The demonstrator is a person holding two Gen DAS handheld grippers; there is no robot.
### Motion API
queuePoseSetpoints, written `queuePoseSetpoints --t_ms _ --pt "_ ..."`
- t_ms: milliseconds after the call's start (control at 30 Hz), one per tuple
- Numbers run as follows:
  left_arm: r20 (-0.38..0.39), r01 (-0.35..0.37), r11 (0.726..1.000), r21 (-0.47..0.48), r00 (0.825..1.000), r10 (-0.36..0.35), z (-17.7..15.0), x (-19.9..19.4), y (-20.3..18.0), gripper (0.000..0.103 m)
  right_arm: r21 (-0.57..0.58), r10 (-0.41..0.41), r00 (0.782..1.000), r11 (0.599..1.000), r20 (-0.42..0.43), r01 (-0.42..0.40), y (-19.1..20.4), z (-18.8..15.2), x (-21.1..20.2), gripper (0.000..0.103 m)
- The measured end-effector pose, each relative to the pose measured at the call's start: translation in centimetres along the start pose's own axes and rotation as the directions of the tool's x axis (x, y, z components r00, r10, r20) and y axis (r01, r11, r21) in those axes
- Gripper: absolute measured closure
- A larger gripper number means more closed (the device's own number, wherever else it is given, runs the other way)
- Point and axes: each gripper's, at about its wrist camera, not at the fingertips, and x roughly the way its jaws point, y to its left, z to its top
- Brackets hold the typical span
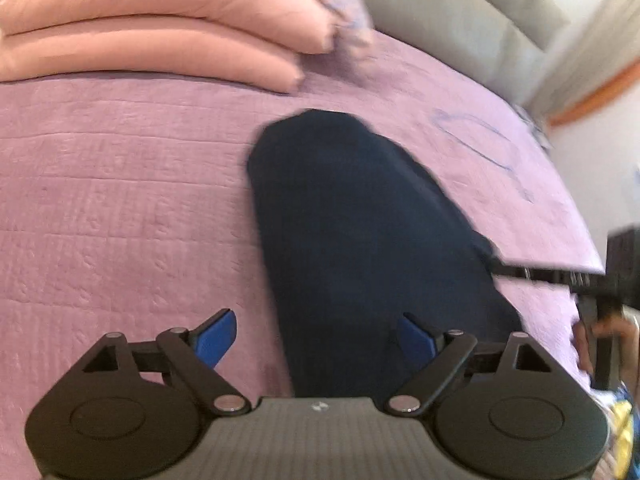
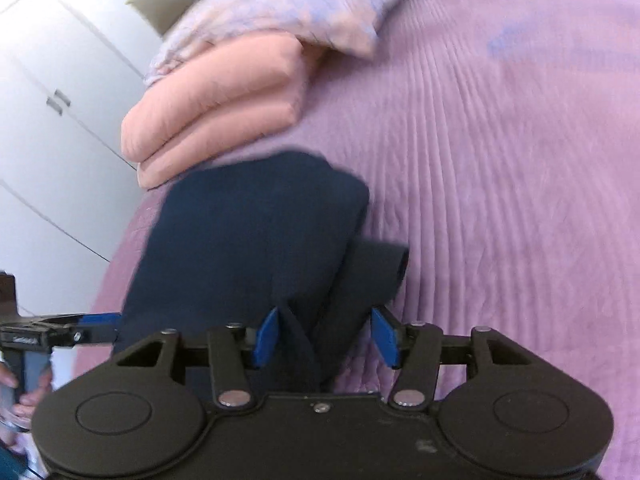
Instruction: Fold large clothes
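Spread wide across the scene: a purple quilted bedspread [image 1: 120, 200], a flat surface for folding. Stacked at the far end, out of the way: a folded pink duvet [image 1: 152, 28]. Lying mid-bed in a long folded strip: the dark navy garment [image 1: 352, 220], its near end bunched (blurred, so layers unclear). Hovering open beside that near end: left gripper [image 1: 314, 340]. Likewise spread, straddling a raised fold without pinching: right gripper [image 2: 324, 336].

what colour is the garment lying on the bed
Dark navy, plain, no pattern; the garment shows best in the right wrist view.
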Motion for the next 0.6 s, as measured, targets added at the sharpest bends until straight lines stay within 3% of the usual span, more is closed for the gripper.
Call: queuePoseSetpoints --t_ms 33,133,200,267,333,400,433,500,600 --pt "-0.003 0.027 0.999 0.018 1.000 -0.027 -0.2 -0.7 -0.6 0.013 -0.074 0.010 0.999 0.997 0.039 -0.007 1.6 0.1 -1.8 0.038" --pt "-0.056 0.060 0.991 0.119 0.997 -0.054 -1.5 -0.9 -3.3 0.013 -0.318 0.082 0.993 0.947 0.079 -0.053 6.5 -0.9 -4.6 0.024" --pt "-0.124 0.041 0.983 0.180 0.992 -0.019 -2.6 0.6 -4.8 0.008 -0.477 0.109 0.994 0.874 0.016 -0.088 9.8 -2.7 -3.7 0.025" --pt "-0.119 -0.039 0.968 0.246 0.990 0.070 -3.7 1.7 -5.5 0.001 -0.576 0.052 0.993 0.811 -0.111 -0.107 11.3 -4.7 -0.4 0.025" --pt "-0.173 -0.092 0.969 0.231 0.976 0.134 -4.4 3.1 -4.8 0.000 -0.621 -0.032 0.979 0.777 -0.203 -0.103 11.0 -6.9 2.7 0.025" --pt "-0.227 -0.056 0.988 0.143 0.970 0.088 -5.0 4.1 -3.4 0.000 -0.633 -0.060 0.971 0.767 -0.230 -0.102 9.3 -8.6 4.4 0.027" --pt "-0.236 -0.054 0.991 0.123 0.968 0.082 -5.2 4.4 -3.0 0.000 -0.610 -0.044 0.973 0.785 -0.227 -0.107 8.3 -9.0 4.6 0.027" --pt "-0.226 -0.077 0.985 0.155 0.968 0.111 -5.6 4.8 -3.4 0.000 -0.575 -0.047 0.975 0.813 -0.219 -0.090 7.7 -9.2 4.6 0.034" --pt "-0.232 -0.083 0.981 0.177 0.965 0.124 -5.6 4.0 -4.2 0.002 -0.630 -0.136 0.958 0.774 -0.254 -0.057 8.1 -9.0 3.8 0.035"
